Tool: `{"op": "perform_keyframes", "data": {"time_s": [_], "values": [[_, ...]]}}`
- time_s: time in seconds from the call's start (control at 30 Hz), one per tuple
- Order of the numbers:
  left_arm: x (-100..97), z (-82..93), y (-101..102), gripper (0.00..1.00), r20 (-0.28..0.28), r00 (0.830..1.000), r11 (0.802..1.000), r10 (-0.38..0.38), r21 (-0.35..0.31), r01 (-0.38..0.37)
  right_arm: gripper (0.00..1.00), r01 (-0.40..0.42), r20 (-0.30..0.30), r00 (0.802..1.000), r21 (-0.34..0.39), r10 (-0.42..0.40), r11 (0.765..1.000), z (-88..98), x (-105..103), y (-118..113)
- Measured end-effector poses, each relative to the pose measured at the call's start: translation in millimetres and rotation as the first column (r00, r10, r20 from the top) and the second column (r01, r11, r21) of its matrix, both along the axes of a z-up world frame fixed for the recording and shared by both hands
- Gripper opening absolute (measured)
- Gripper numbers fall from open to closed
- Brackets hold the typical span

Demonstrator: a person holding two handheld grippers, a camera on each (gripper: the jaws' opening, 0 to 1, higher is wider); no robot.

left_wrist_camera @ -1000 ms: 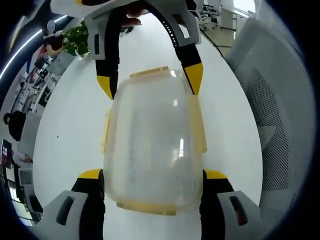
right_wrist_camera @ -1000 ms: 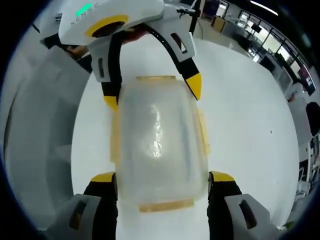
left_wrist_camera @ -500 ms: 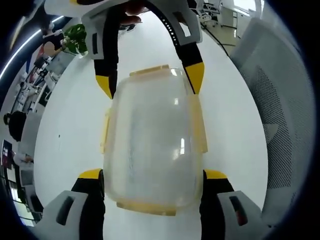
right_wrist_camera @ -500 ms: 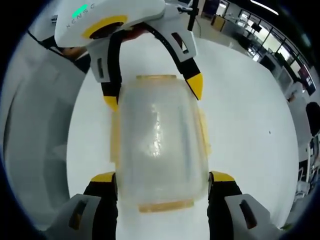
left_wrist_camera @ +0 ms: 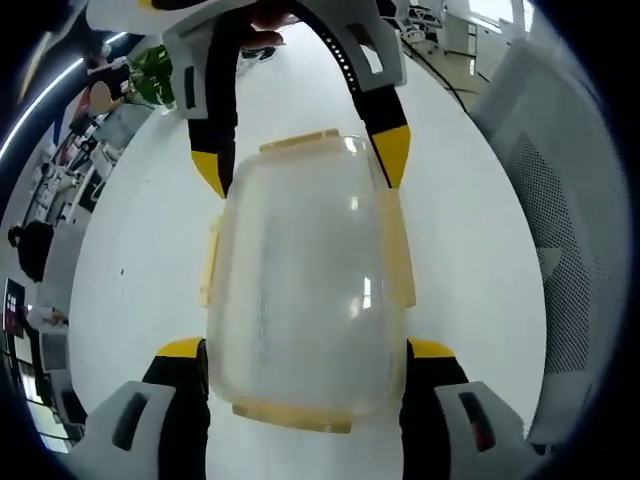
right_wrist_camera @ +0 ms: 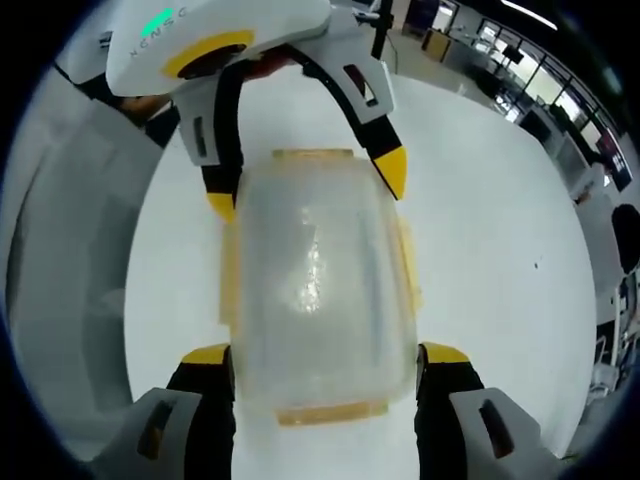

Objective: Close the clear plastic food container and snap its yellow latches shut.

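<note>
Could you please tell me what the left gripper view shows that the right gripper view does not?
The left gripper view alone has a green plant at the white table's far edge and a mesh chair back on its right side. The right gripper view alone has the opposite tongs' white housing with a green light. Both share the clear plastic food container with yellow latches, held between each view's own tongs, with the other tongs flanking its far end.

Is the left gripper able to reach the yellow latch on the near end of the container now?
Probably not yet. The left gripper straddles the container, its jaws against the long sides, so the near latch lies between them; it would need to let go and turn first.
</note>
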State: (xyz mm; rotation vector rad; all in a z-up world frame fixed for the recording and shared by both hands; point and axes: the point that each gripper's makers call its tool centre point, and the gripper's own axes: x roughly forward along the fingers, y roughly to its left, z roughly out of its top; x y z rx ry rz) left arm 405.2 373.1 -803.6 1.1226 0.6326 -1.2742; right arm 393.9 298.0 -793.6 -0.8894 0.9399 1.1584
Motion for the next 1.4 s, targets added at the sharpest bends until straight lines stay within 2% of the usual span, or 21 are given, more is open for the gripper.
{"op": "perform_keyframes", "data": {"time_s": [0.8, 1.4], "values": [[19.5, -0.9, -3, 0.79, -0.001, 1.000, 1.000, 0.007, -0.003, -0.007, 0.74, -0.003, 0.002, 1.000, -0.002, 0.003, 1.000, -3.0, 21, -2], [25.9, -1.5, -3, 0.79, -0.003, 1.000, 1.000, -0.001, -0.009, 0.001, 0.75, 0.007, 0.008, 1.000, -0.002, -0.007, 1.000, -3.8, 26, -1]]}}
